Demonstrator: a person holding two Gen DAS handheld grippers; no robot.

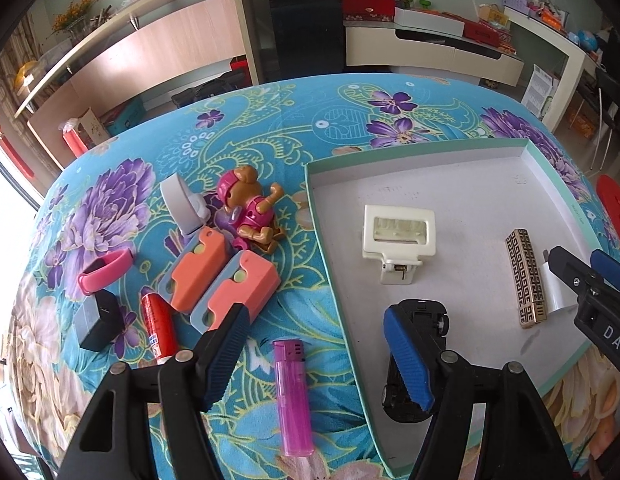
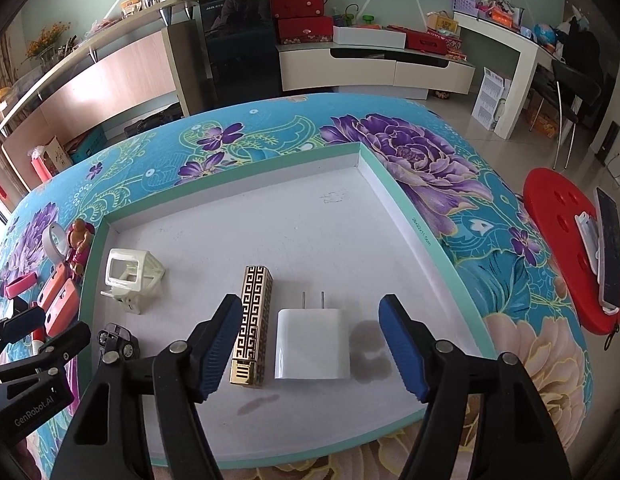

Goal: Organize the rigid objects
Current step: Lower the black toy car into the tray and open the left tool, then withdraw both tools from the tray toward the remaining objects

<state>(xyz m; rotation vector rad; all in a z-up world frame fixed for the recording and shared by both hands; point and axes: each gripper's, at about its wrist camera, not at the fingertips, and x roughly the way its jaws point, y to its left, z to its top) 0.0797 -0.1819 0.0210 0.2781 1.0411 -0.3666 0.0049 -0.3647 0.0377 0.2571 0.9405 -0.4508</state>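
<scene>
A shallow white tray with a teal rim (image 1: pixel 550 184) (image 2: pixel 374 168) holds a cream hair clip (image 1: pixel 398 236) (image 2: pixel 132 276), a gold patterned lighter (image 1: pixel 528 276) (image 2: pixel 252 328), a white charger plug (image 2: pixel 310 342) and a black toy car (image 1: pixel 420 344) (image 2: pixel 118 340). My left gripper (image 1: pixel 318 356) is open and empty above a purple lighter (image 1: pixel 292 396) on the cloth. My right gripper (image 2: pixel 310 348) is open and empty above the charger plug and the gold lighter.
On the floral cloth left of the tray lie two orange and blue boxes (image 1: pixel 222 280), a toy dog figure (image 1: pixel 250 208), a white tape roll (image 1: pixel 182 204), a pink band (image 1: pixel 104 272), a red tube (image 1: pixel 158 328) and a black block (image 1: pixel 98 320). A red stool (image 2: pixel 566 252) stands at right.
</scene>
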